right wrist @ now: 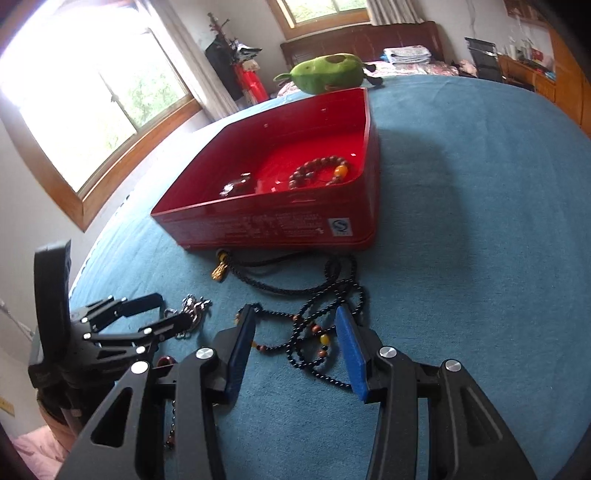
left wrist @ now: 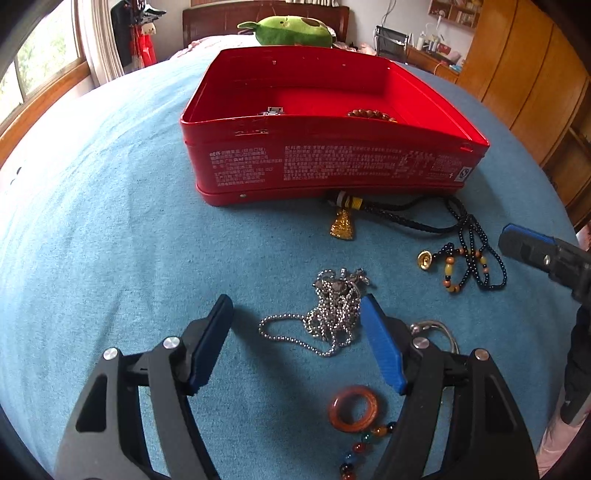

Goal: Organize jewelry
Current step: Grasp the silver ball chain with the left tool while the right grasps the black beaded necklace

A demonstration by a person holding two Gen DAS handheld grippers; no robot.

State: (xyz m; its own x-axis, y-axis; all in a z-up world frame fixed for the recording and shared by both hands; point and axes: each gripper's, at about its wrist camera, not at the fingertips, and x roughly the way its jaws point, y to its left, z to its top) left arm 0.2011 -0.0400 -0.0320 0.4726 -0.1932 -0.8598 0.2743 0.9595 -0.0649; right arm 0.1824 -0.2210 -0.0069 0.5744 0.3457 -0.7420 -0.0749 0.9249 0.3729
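Note:
An open red tin [left wrist: 332, 166] [right wrist: 277, 225] stands on the blue bedspread. Inside it lie a brown bead bracelet [right wrist: 321, 171] and a small metal piece [right wrist: 236, 184]. My left gripper [left wrist: 295, 301] is open, its fingers on either side of a heaped silver ball chain [left wrist: 332, 314] without pressing it. My right gripper [right wrist: 295, 311] is open over a black bead necklace [right wrist: 314, 332] [left wrist: 469, 258] that lies between its pads. A gold pendant on a black cord [left wrist: 342, 225] [right wrist: 218, 273] rests against the tin's front wall.
An orange ring on coloured beads [left wrist: 352, 408] and a silver bangle [left wrist: 439, 328] lie close under the left gripper. A gold charm [left wrist: 424, 260] sits by the black beads. A green plush toy [left wrist: 291, 31] lies behind the tin. Wooden wardrobes stand at the right.

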